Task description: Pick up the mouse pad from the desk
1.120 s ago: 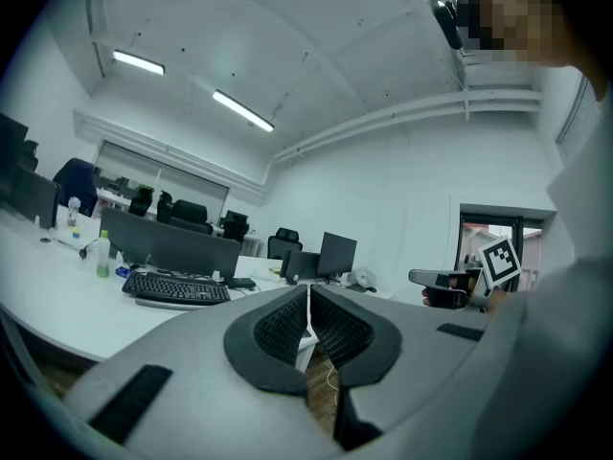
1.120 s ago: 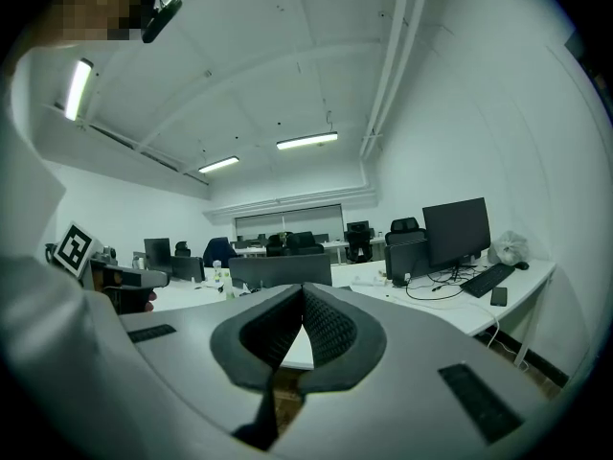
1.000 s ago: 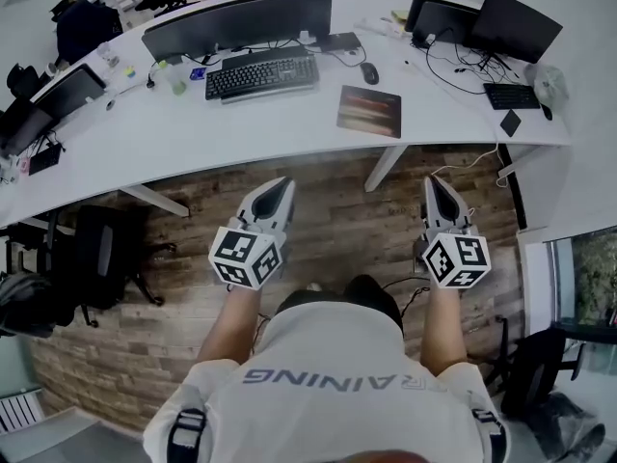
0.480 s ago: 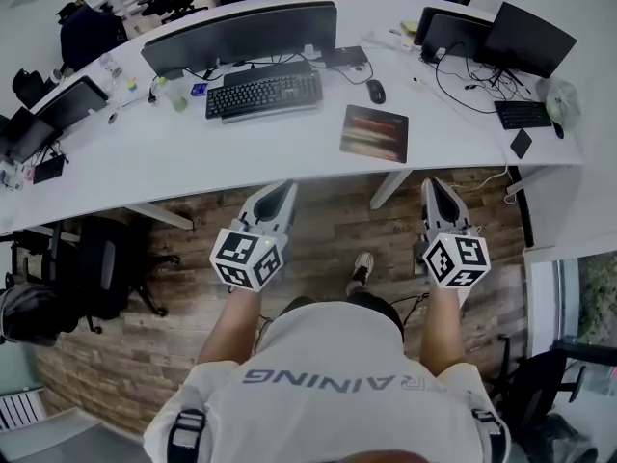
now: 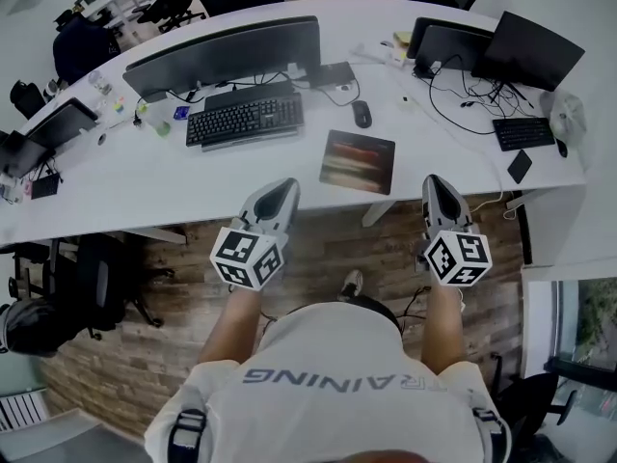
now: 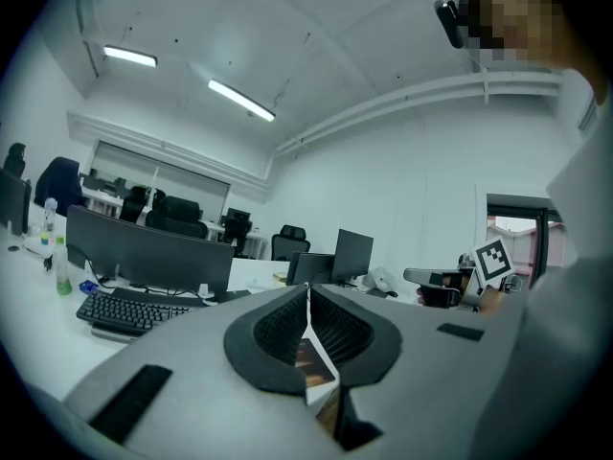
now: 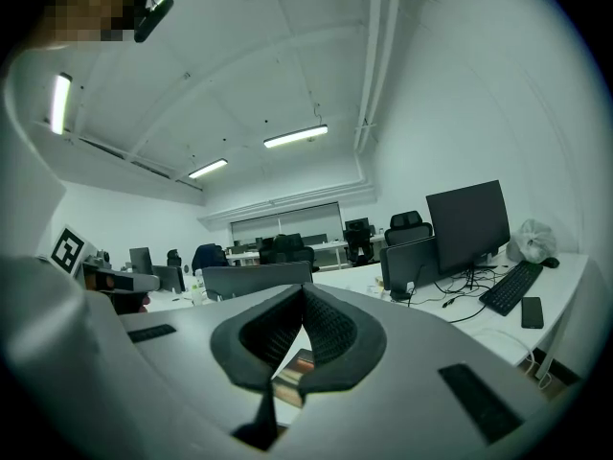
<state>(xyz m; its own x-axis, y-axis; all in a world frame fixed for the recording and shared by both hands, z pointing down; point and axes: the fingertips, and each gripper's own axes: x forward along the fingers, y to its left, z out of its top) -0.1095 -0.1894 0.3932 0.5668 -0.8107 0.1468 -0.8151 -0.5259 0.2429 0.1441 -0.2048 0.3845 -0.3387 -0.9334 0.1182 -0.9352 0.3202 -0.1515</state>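
Observation:
The mouse pad [image 5: 358,161], dark with reddish stripes, lies flat near the front edge of the white desk [image 5: 145,181]. My left gripper [image 5: 280,189] is shut and holds nothing; its tips hover at the desk's edge, left of the pad. My right gripper [image 5: 436,183] is also shut and holds nothing, just right of the pad's near corner. In the left gripper view the jaws [image 6: 307,290] meet, and the mouse pad [image 6: 308,357] shows below them. The right gripper view has its closed gripper [image 7: 304,293] above a slice of the mouse pad [image 7: 294,367].
Behind the pad are a black mouse [image 5: 362,114], a keyboard [image 5: 245,121] and a wide monitor [image 5: 224,51]. To the right stand two more monitors [image 5: 533,51], a small keyboard [image 5: 523,133], a phone [image 5: 519,166] and loose cables. A black chair [image 5: 96,268] sits on the floor at left.
The person has stepped toward the desk. Both grippers, still shut, have come from over the wooden floor up to the desk's front edge, and the pad now lies between their tips.

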